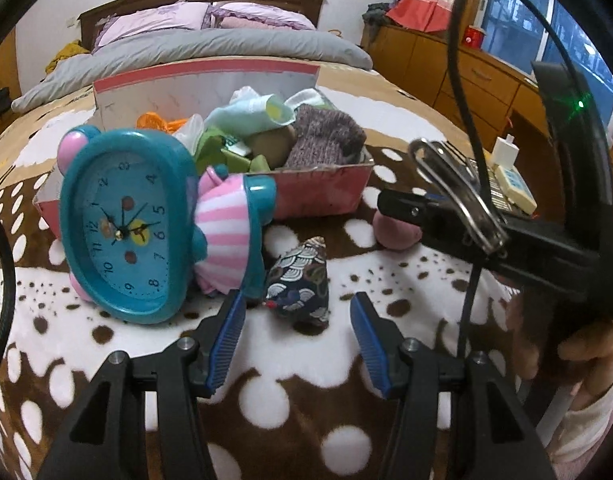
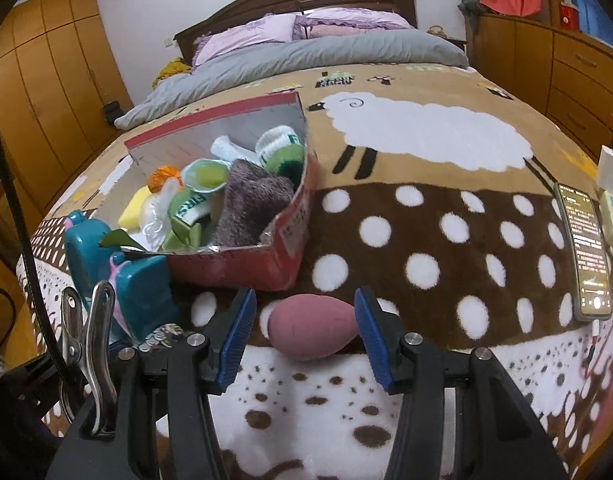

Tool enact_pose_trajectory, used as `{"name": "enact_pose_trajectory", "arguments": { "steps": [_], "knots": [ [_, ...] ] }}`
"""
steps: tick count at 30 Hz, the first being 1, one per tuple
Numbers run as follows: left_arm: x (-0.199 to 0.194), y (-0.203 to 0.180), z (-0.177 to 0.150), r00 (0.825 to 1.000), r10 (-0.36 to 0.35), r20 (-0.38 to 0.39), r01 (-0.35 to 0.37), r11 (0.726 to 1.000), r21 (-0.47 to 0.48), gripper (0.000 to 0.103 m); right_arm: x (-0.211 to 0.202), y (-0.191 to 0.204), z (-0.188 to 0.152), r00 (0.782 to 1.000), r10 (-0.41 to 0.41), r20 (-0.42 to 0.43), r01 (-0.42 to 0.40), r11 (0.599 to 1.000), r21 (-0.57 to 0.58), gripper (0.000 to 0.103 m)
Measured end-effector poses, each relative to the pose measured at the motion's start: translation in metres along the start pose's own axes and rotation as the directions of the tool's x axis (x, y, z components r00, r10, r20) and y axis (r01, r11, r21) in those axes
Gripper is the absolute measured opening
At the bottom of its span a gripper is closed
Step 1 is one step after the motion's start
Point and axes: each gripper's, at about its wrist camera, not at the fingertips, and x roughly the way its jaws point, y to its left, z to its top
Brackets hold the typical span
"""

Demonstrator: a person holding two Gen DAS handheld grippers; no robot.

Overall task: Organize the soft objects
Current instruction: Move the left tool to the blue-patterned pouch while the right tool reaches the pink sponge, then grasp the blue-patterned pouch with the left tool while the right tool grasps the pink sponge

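Pink sponge between open right claw, patterned pouch nearby

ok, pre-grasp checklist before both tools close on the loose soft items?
1. Right tool open: ok.
2. Pink egg lined up with the right tool's gap, pads apart from it: ok.
3. Left tool open: ok.
4. Patterned pouch ahead of the left tool, not yet between the pads: not ok, more approach needed.
5. Clock leans right beside the pouch, close to the left tool's left pad: not ok, may get bumped.
6. Box has room for both items: cannot tell, it already looks full.
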Motion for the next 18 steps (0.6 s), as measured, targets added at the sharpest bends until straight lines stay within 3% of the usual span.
{"name": "enact_pose_trajectory", "arguments": {
  "steps": [8, 13, 18],
  "knots": [
    [0.006, -0.004, -0.002, 1.0, 0.016, 0.007, -0.016, 1.0, -0.022, 0.059, 0.012, 0.0, -0.004, 0.999, -0.039, -0.01, 0.039, 0.999, -0.012, 0.052],
    [0.022, -0.003, -0.005, 0.999, 0.008, -0.047, -0.011, 0.997, -0.08, 0.058, 0.021, -0.002, -0.007, 0.997, -0.069, -0.024, 0.069, 0.997, -0.016, 0.052],
    [0.023, 0.003, -0.003, 0.999, 0.009, -0.033, -0.013, 0.992, -0.124, 0.045, 0.026, -0.007, -0.009, 0.997, -0.067, -0.033, 0.067, 0.998, -0.005, 0.052]
  ]
}}
